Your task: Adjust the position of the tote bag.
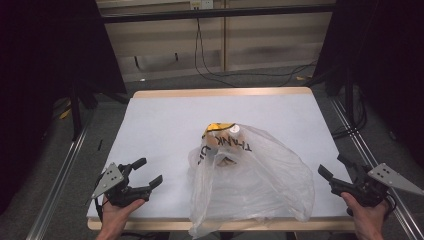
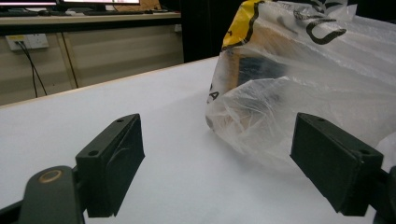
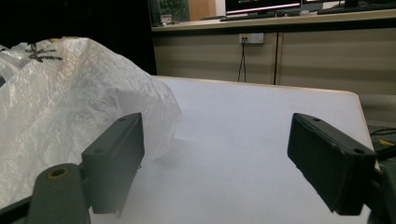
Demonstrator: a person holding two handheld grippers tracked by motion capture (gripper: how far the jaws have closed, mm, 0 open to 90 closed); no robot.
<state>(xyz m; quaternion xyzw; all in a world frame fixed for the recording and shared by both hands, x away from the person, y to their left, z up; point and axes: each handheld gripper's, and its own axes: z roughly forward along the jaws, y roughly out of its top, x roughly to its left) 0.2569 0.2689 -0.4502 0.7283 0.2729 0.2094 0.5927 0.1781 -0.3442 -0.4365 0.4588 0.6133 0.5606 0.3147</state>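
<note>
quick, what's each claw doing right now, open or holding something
Left claw: open, holding nothing, beside the plastic bag.
Right claw: open, holding nothing.

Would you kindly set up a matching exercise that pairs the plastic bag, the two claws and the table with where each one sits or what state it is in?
Things:
1. plastic bag
2. left claw
3. right claw
4. table

Places or states:
A. open, near the table's front right corner
B. white top with a wooden edge
C. crumpled, translucent, lying mid-table with black lettering
D. open, near the table's front left corner

Pairs: 1-C, 2-D, 3-A, 4-B
</note>
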